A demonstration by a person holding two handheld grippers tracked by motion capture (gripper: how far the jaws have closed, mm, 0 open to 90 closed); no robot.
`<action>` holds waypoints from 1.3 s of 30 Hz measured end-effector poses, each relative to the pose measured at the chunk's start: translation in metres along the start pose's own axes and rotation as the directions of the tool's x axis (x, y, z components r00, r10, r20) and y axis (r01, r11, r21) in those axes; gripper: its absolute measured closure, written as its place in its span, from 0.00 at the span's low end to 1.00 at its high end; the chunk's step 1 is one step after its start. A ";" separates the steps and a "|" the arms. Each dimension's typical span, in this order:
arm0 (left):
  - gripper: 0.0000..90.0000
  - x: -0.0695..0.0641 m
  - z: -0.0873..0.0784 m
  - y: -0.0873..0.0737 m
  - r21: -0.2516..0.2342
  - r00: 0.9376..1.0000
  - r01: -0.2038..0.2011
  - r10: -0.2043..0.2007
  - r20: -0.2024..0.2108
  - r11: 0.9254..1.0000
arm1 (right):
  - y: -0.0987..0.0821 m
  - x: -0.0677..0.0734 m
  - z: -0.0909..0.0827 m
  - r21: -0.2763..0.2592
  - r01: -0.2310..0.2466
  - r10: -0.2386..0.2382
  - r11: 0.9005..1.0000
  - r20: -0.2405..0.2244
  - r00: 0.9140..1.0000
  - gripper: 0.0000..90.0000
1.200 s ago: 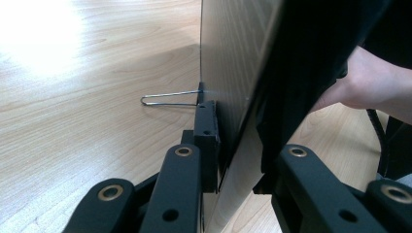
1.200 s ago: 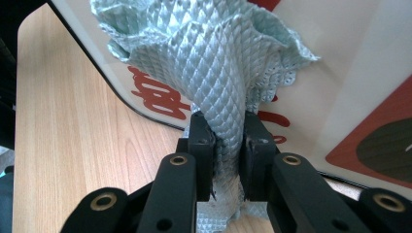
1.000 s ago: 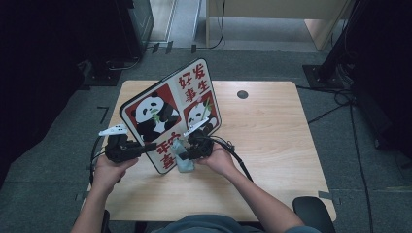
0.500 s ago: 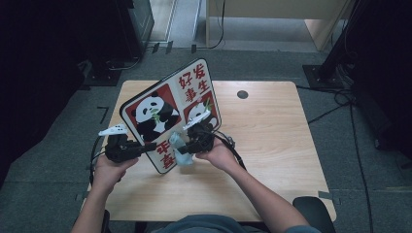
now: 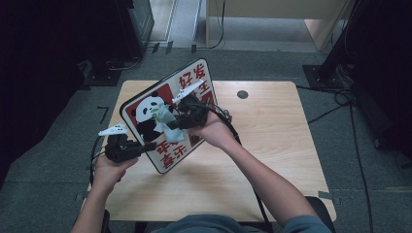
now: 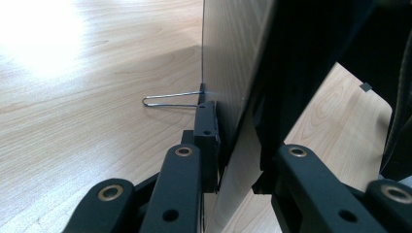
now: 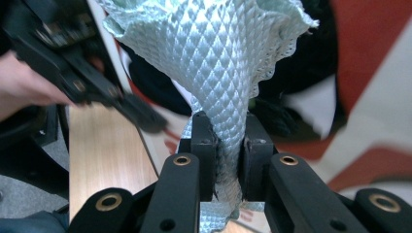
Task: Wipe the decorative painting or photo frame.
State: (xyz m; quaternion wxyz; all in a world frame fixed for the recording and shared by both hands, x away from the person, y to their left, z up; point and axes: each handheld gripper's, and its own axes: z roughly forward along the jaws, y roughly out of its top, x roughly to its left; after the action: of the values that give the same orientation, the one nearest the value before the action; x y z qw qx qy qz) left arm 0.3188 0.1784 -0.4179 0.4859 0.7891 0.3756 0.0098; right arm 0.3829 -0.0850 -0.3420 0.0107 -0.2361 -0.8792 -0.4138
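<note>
The left claw pinched the panda board's lower edge, tilting it above the counter, while the right claw, clamped on a pale-green cloth, pressed it against the face; even strokes likely wipe best.

Light wood-grain table takes up the middle of the high view, and there's a small round dark cap set into its top near the far edge. All around it is grey carpet floor, with short dark tape marks just off the table's left side. Over on the right, black cables trail across the floor towards a dark stand base. Far end now: pale wooden furniture, and a dark cabinet at the upper left. From the left gripper view, the same pale tabletop, with a bright glare at its far left.
</note>
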 end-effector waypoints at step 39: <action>0.88 0.000 0.000 0.000 0.004 1.000 -0.004 0.004 -0.006 1.000 | 0.065 0.034 0.002 0.020 0.129 -0.129 0.991 0.028 0.991 0.88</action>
State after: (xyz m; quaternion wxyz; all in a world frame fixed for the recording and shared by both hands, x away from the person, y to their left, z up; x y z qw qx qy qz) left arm 0.3186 0.1782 -0.4178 0.4833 0.7908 0.3753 0.0125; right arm 0.3805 -0.0336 -0.2891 -0.0267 -0.1846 -0.8964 -0.4021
